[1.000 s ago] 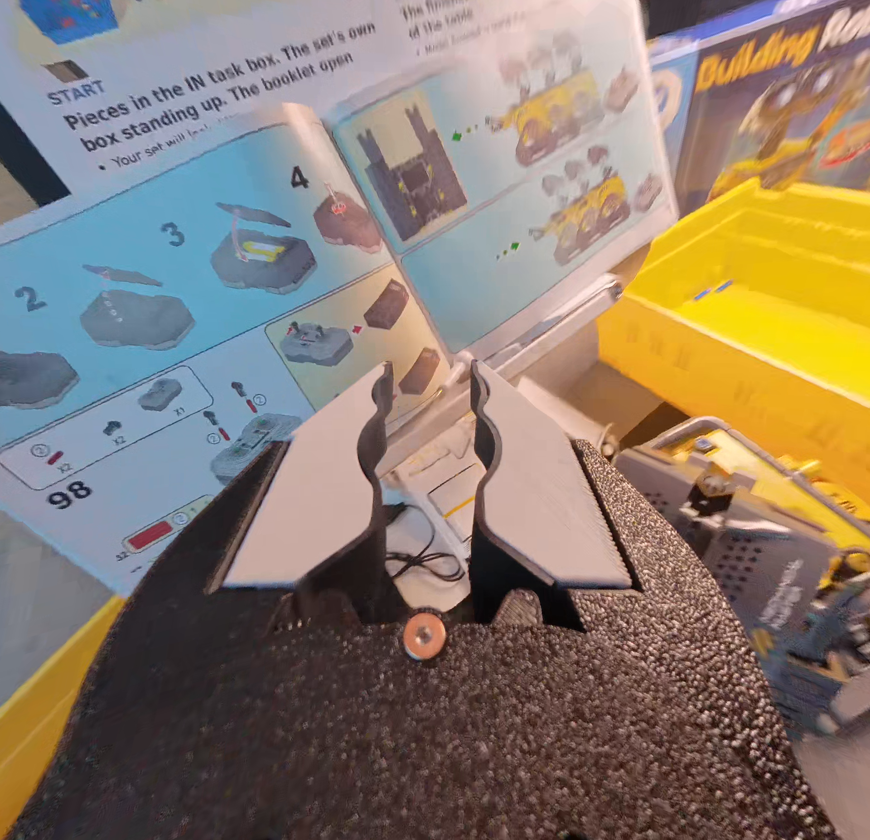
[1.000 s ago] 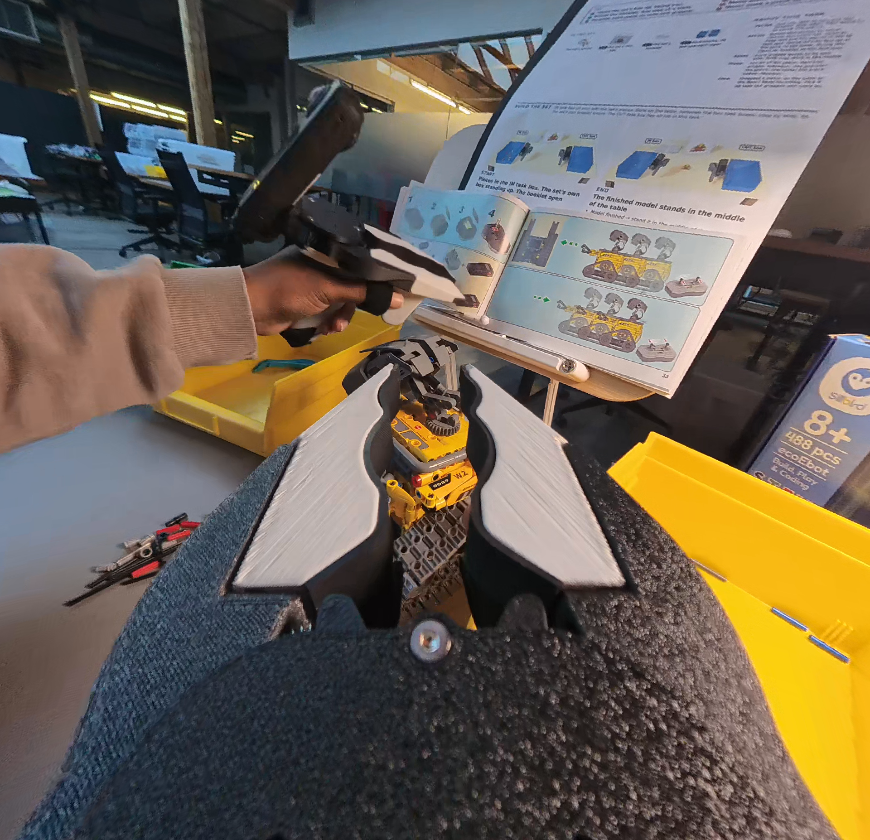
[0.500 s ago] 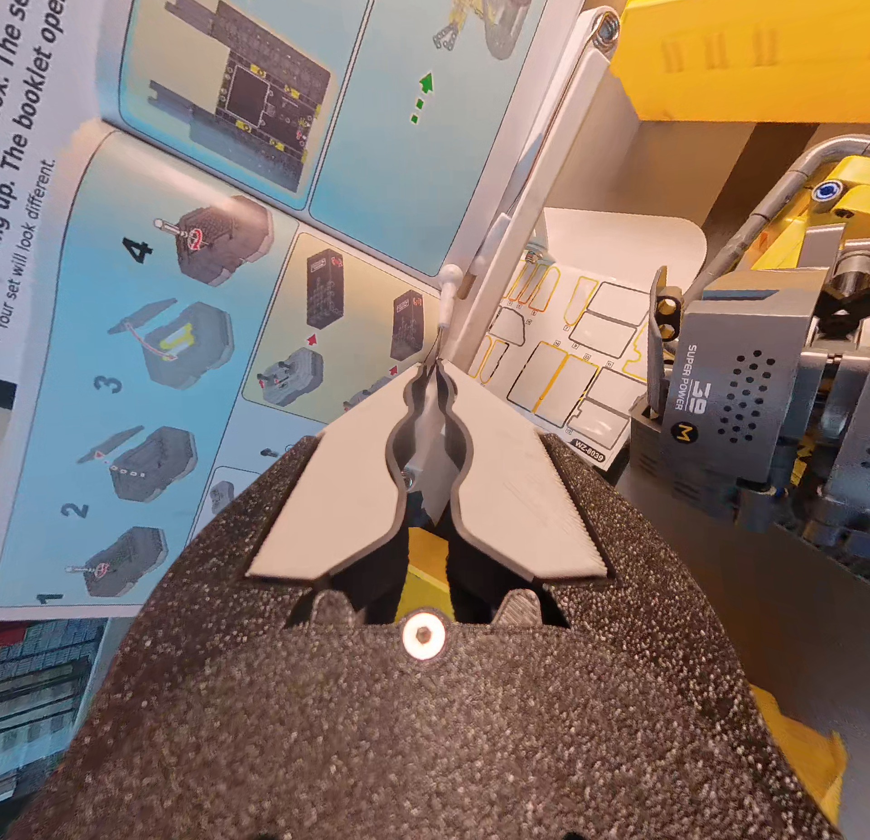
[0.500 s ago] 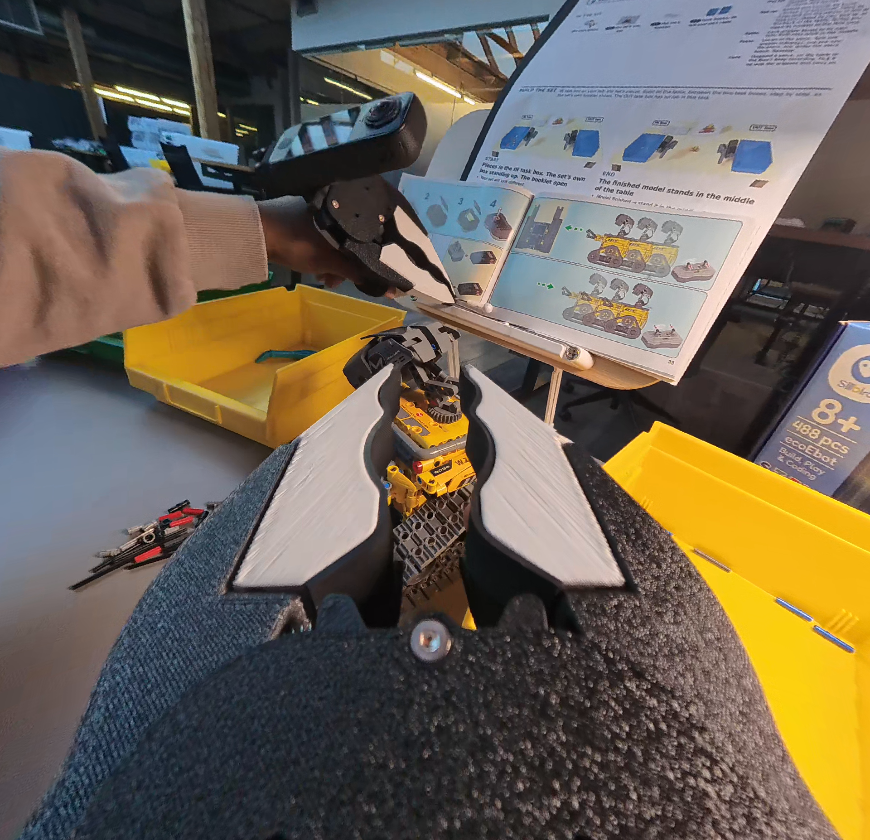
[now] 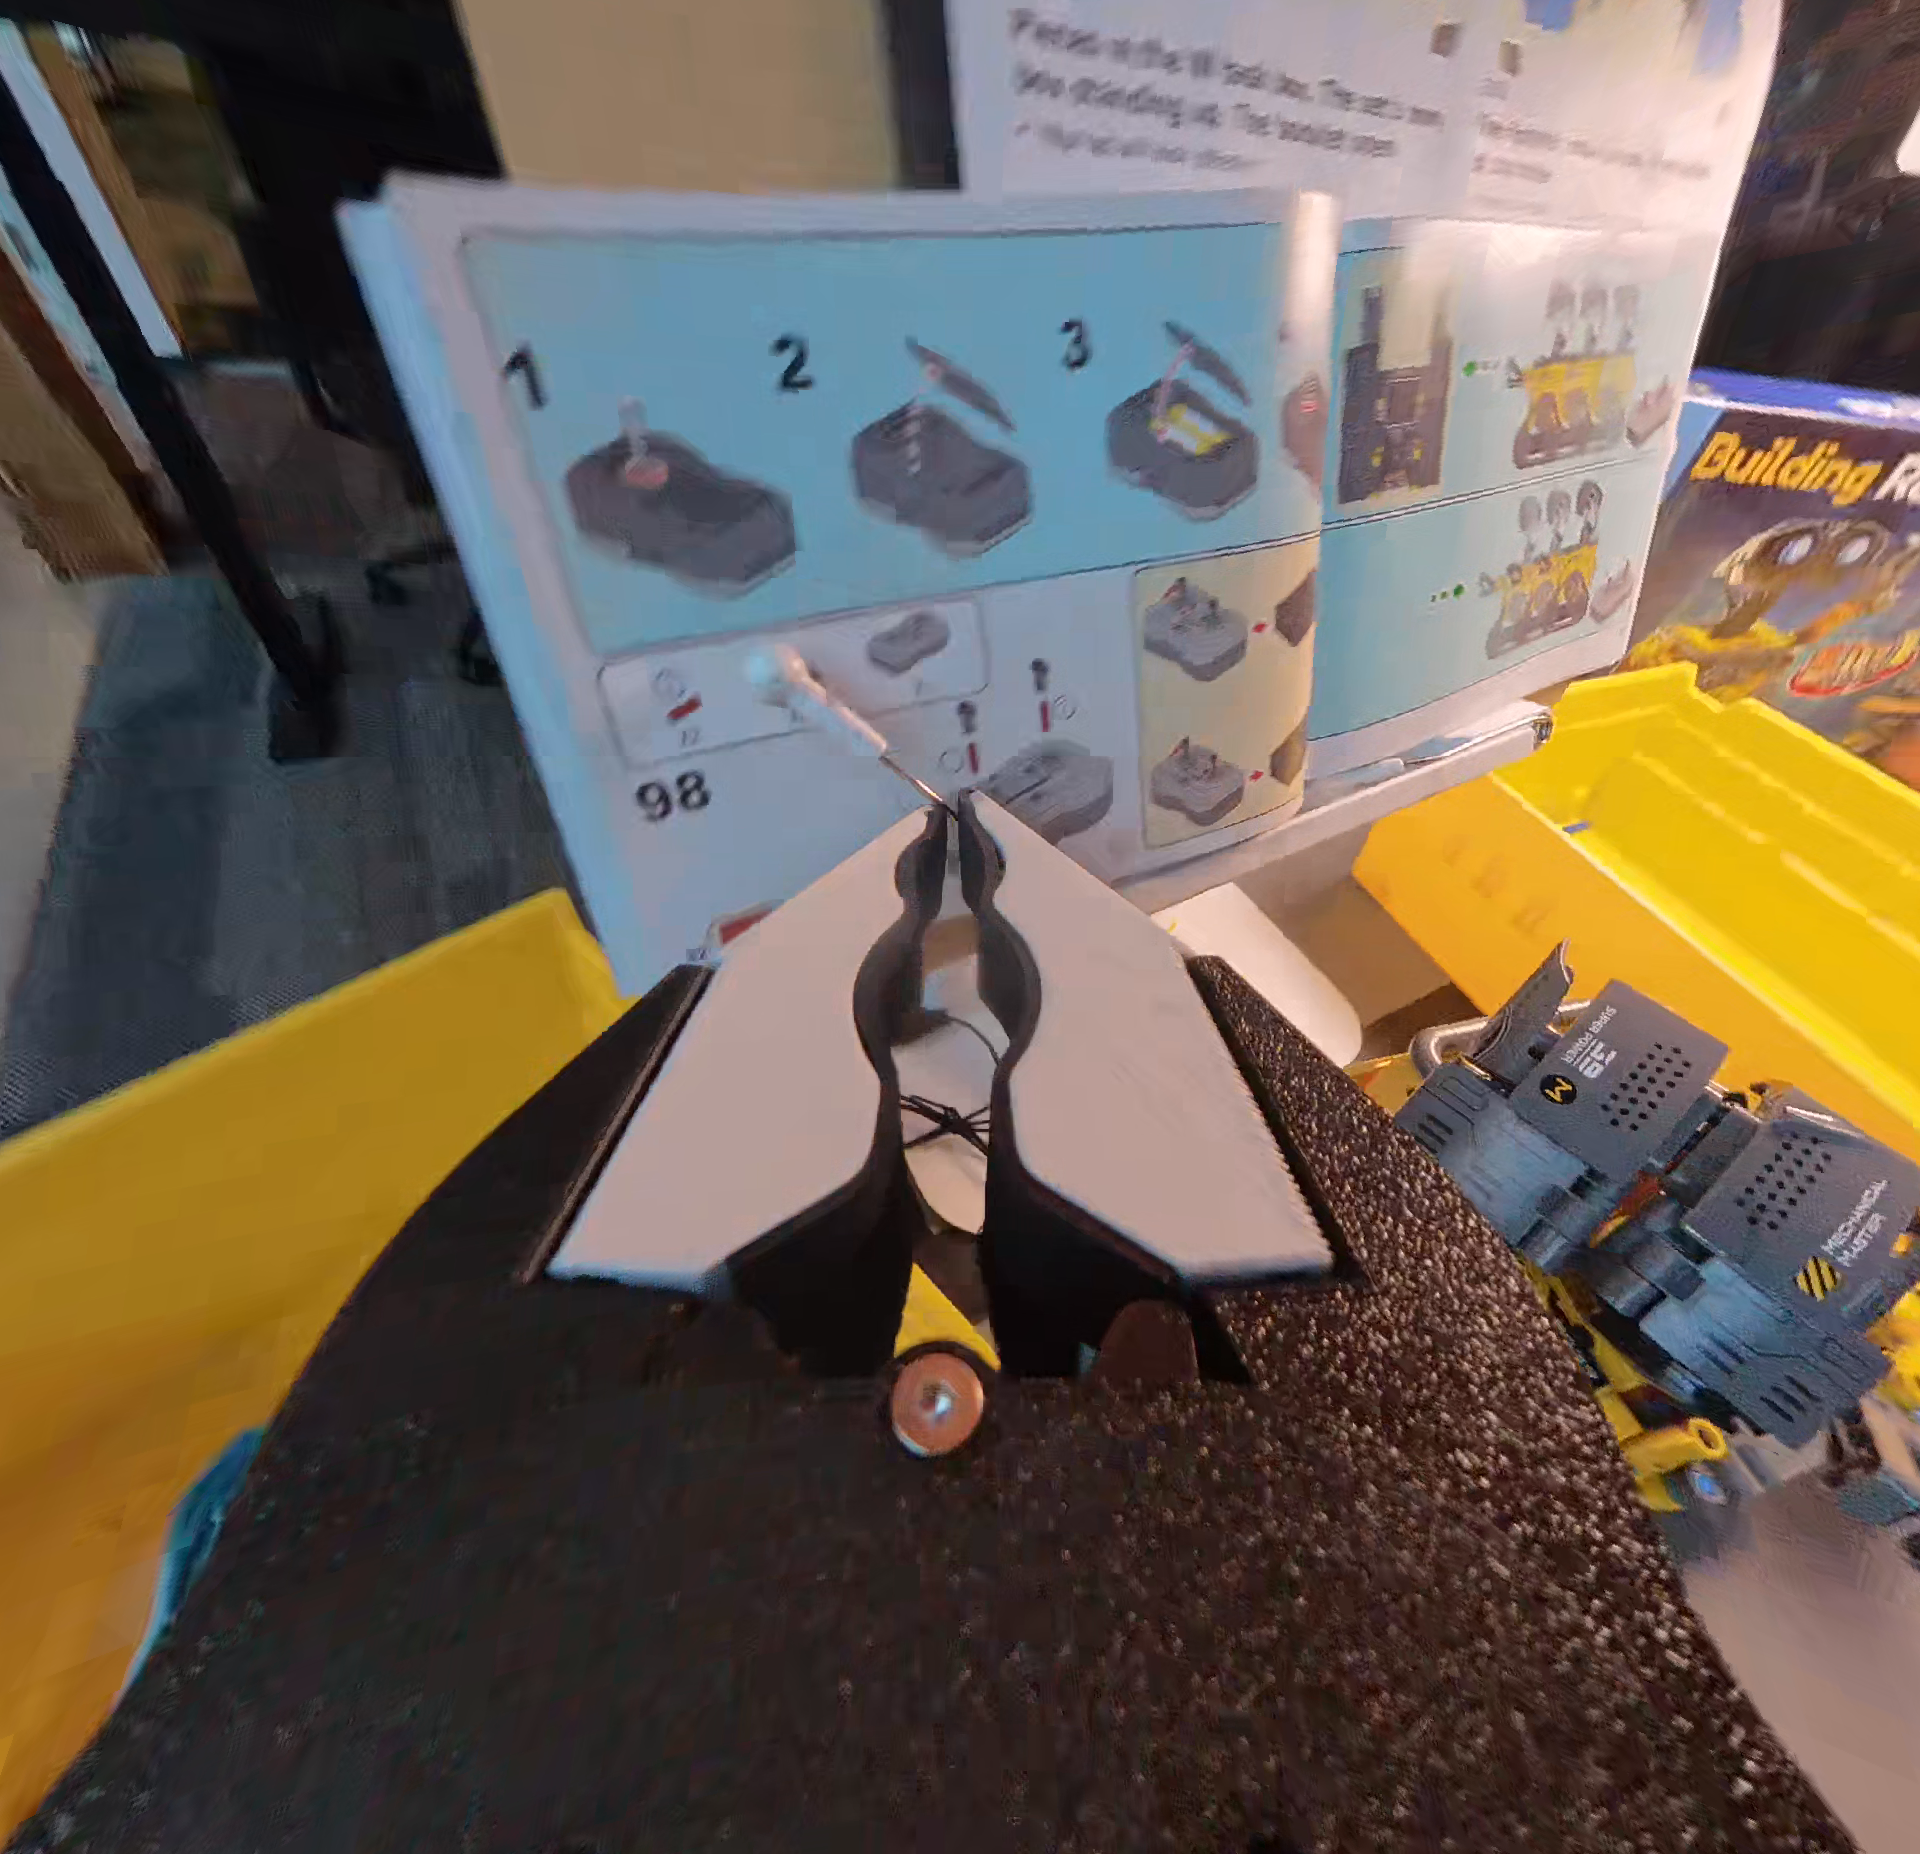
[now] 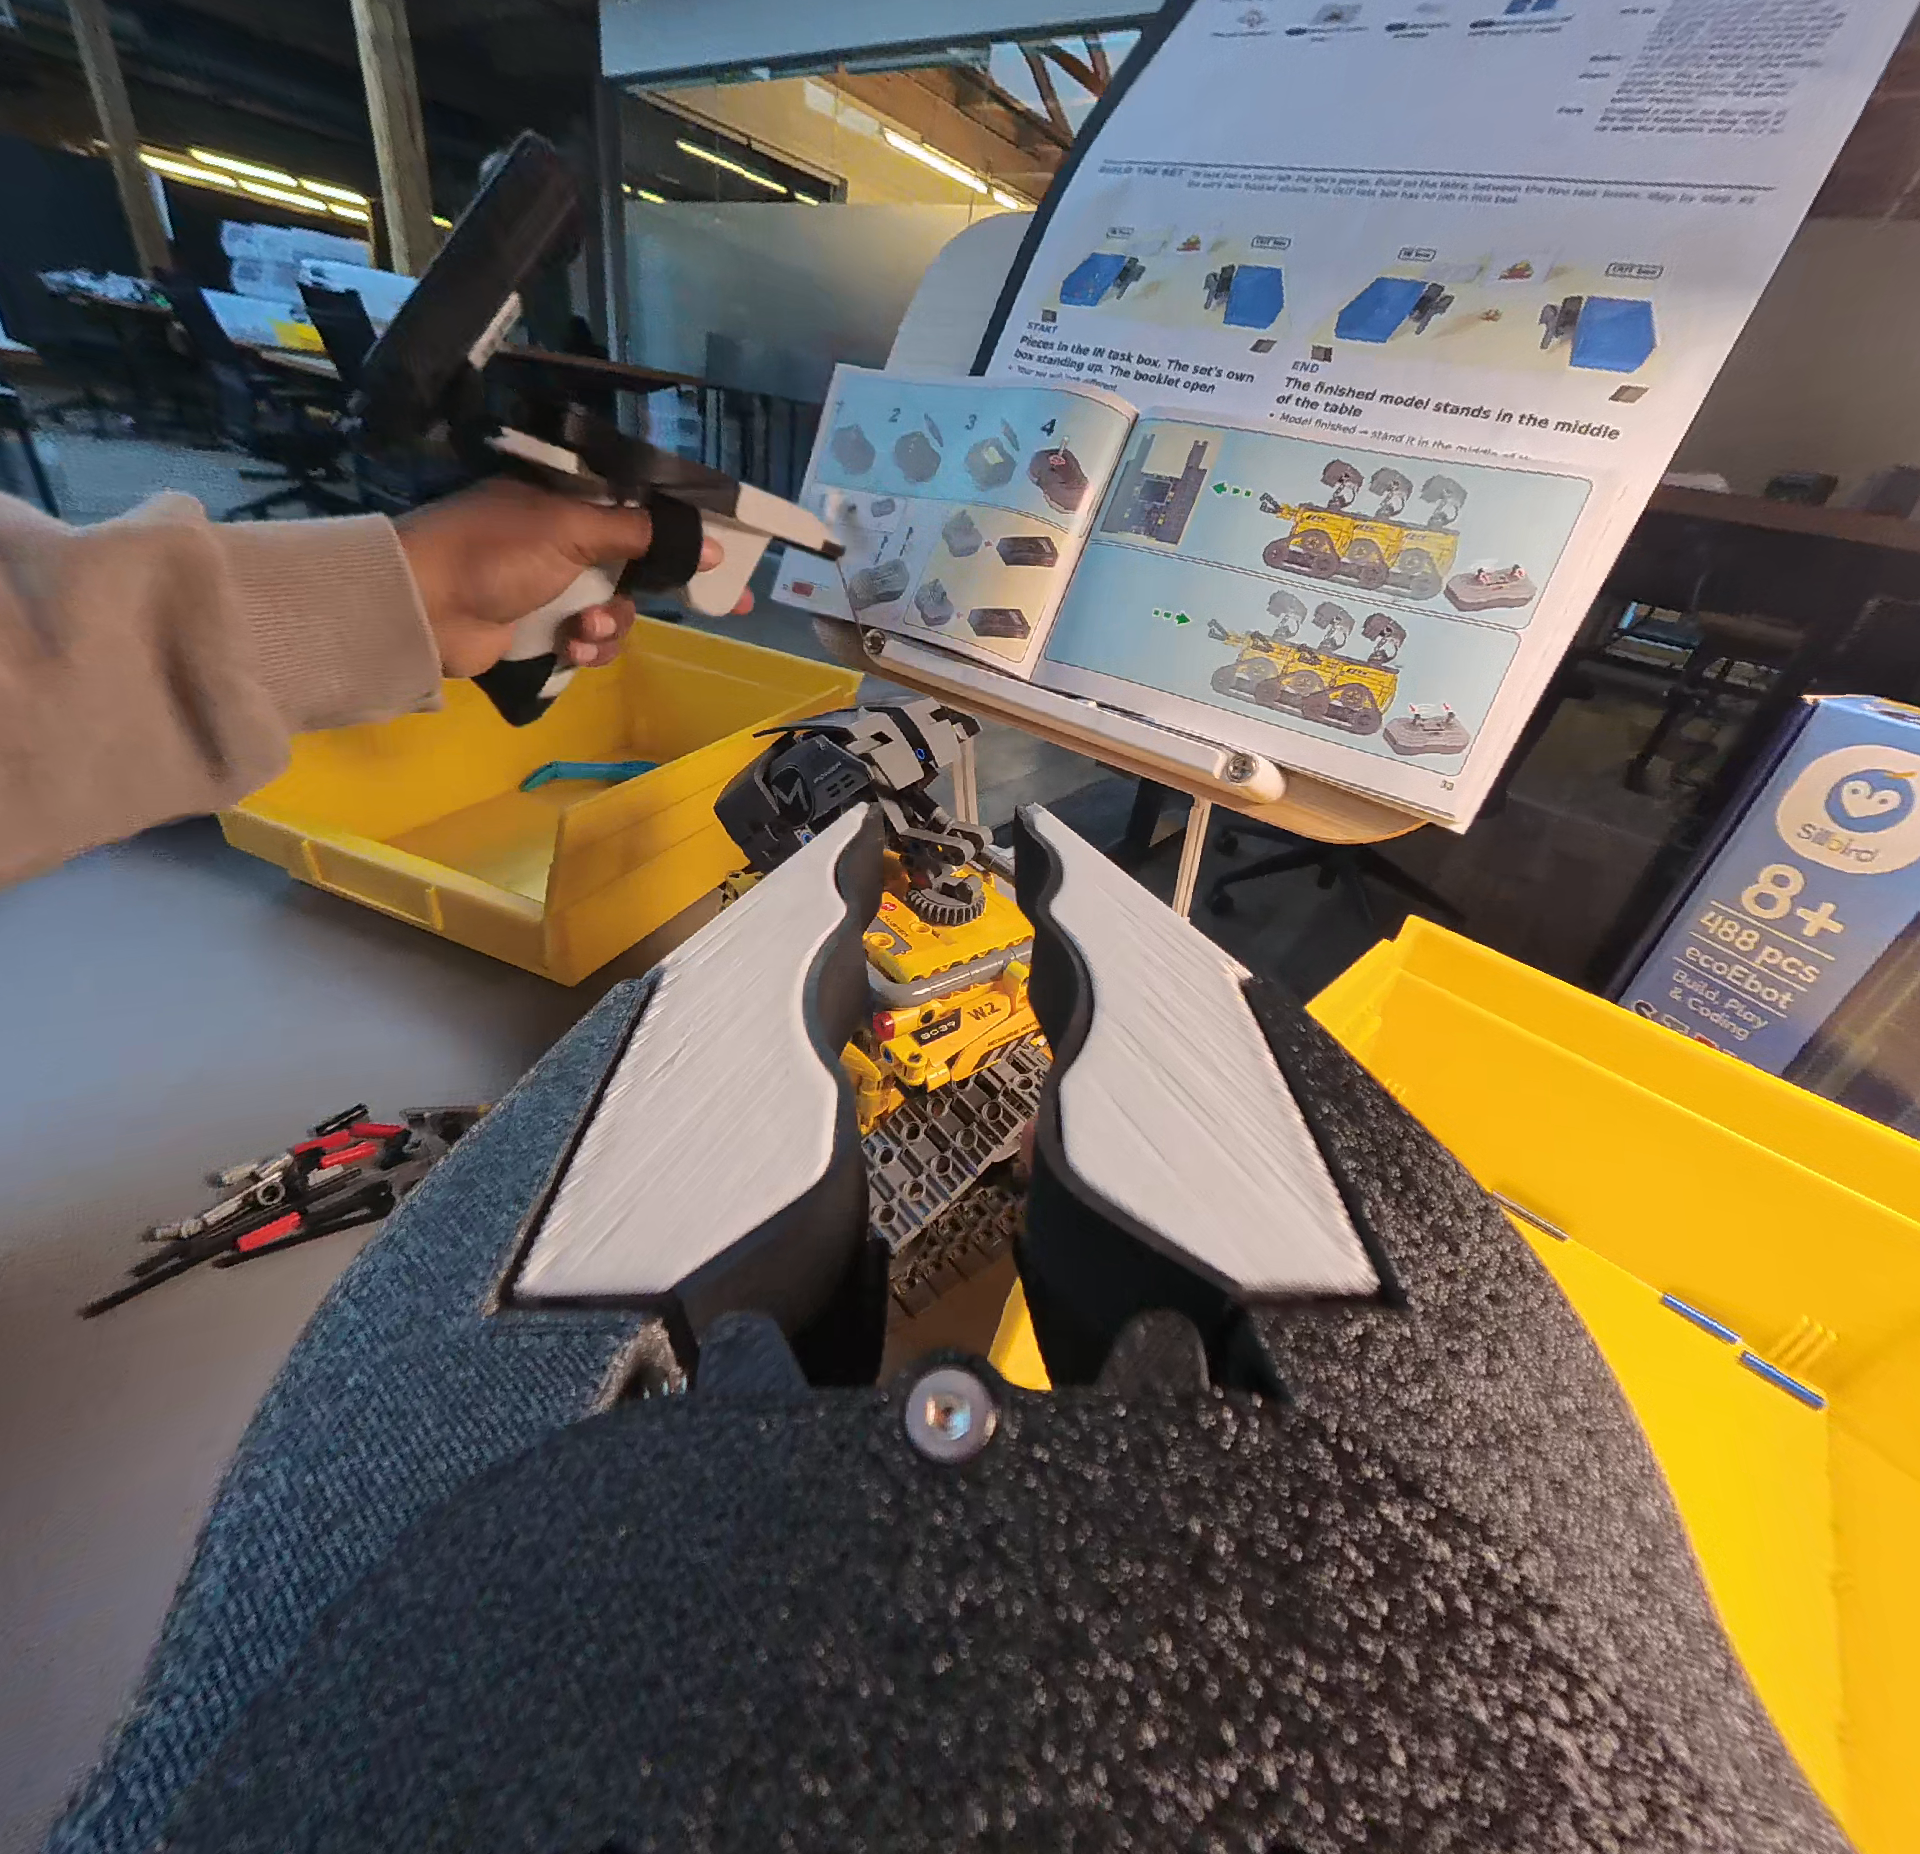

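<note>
Pinching thin pin (image 5: 821, 703) — left hand-held gripper (image 5: 951, 817) against booklet (image 5: 852, 433).

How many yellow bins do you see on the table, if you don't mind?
2. One yellow bin sits at the left under the left gripper; the other yellow bin is at the right, beside the blue box. More may lie outside the views.

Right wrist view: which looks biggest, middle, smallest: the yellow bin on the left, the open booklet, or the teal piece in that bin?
1. Open instruction booklet and yellow plastic bin on the left: look alike in size; distance leaves the order unsure.
2. Small teal plastic piece: clearly smallest.
</note>
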A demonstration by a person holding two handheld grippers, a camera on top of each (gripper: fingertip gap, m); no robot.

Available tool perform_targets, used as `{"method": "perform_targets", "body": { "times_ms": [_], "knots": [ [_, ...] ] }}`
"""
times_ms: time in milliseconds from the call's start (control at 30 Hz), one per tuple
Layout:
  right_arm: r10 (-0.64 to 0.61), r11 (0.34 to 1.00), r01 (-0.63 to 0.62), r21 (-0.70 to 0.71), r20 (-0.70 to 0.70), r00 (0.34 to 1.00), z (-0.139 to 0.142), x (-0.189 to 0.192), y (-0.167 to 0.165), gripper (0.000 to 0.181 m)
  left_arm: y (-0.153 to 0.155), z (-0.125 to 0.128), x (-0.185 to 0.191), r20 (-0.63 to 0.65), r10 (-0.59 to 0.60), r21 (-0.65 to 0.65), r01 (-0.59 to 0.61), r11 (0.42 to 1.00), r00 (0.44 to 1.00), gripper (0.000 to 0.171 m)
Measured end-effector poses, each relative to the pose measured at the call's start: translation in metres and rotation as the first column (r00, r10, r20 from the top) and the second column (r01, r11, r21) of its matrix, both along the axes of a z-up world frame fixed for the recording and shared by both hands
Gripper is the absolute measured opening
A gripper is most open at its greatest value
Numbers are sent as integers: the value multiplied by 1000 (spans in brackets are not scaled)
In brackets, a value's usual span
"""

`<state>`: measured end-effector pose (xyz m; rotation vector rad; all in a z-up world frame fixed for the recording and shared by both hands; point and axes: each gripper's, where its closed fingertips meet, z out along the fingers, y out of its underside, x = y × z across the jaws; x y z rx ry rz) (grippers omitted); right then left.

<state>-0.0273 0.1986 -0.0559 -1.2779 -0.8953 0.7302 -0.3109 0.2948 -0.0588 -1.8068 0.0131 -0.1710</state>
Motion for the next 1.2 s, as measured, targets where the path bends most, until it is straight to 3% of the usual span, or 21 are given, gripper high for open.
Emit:
{"method": "perform_targets", "body": {
  "times_ms": [167,233,333,667,867,967,1100,1200],
  "knots": [
    [-2,1000,2,-11,-16,1000,10,-11,1,25,-21,-37,-9,221,58,-97,-38,995,974,0],
    [0,1000,-1,-13,-30,1000,16,-16,-2,25,-30,-38,-9,300,76,-109,-45,993,951,1],
    [8,1000,-9,-16,-45,999,23,-24,-9,25,-46,-24,-6,336,44,-65,-23,998,941,20],
    [18,998,-19,64,17,1000,46,-43,-42,25,-78,13,5,198,32,69,-47,997,980,35],
    [-5,995,-2,97,77,997,52,-49,-30,25,-29,14,10,75,122,70,-127,989,990,91],
    [-34,992,24,123,87,996,54,-41,-19,25,4,7,13,-39,162,38,-160,986,986,107],
    [-38,997,37,66,13,999,58,-22,-24,25,16,-13,11,-197,226,-11,-233,973,954,99],
    [-30,997,31,76,-12,999,61,2,-44,25,12,-9,14,-141,222,-11,-226,974,965,81]
  ]
}}
